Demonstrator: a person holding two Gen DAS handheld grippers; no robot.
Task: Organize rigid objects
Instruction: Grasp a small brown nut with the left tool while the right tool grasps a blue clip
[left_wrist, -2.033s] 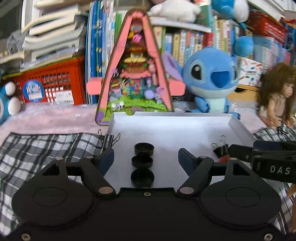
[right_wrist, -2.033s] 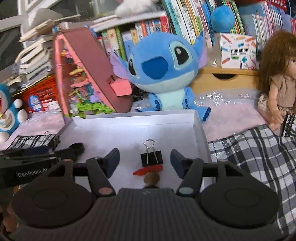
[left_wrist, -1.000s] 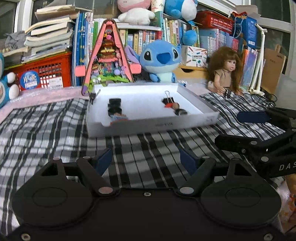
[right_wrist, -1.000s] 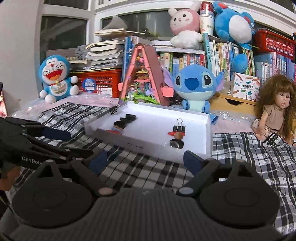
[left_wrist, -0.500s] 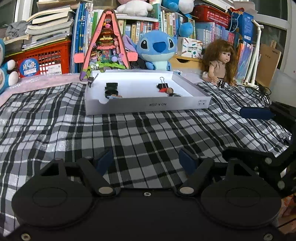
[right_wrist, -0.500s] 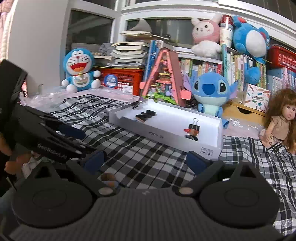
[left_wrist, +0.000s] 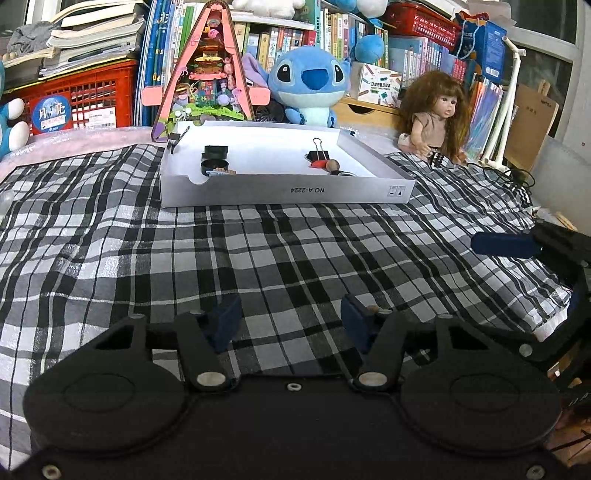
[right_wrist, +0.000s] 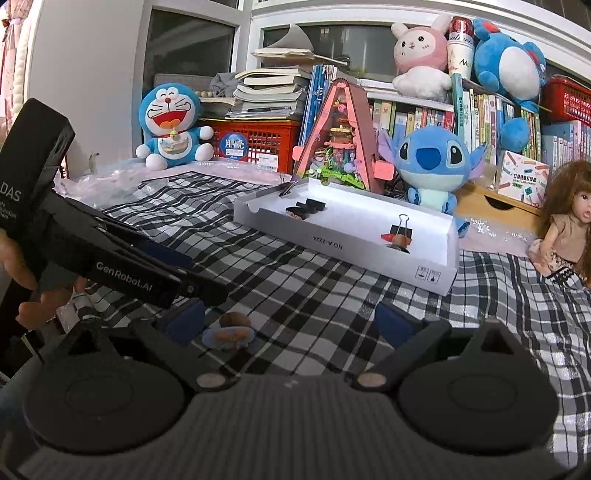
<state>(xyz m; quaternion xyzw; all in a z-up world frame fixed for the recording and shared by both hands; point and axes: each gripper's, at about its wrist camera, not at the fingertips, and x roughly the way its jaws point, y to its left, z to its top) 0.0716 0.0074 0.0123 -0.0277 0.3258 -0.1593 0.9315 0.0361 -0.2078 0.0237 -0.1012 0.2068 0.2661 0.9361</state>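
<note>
Bookshelves (right_wrist: 480, 110) crammed with upright spines, soft plush toys and a red plastic crate (left_wrist: 85, 99) back a surface draped in black-and-white checked cloth (left_wrist: 280, 254), woven and slightly rumpled. On the cloth sits a shallow white cardboard tray (left_wrist: 288, 190), rectangular, with a notch cut in one corner. Inside it, three black round caps (left_wrist: 214, 158) line up near the left wall, and a black binder clip (left_wrist: 318, 153) with wire handles stands beside a red piece and a small wooden-headed stamp (left_wrist: 334, 166) toward the right. Nearer, outside the tray, a small round blue-rimmed token (right_wrist: 229, 334) lies flat on the cloth, just ahead of the right tool (right_wrist: 290, 319), whose jaws stand wide apart and hold nothing. The left tool (left_wrist: 290, 321) tilts down over bare cloth, jaws closing on nothing.
</note>
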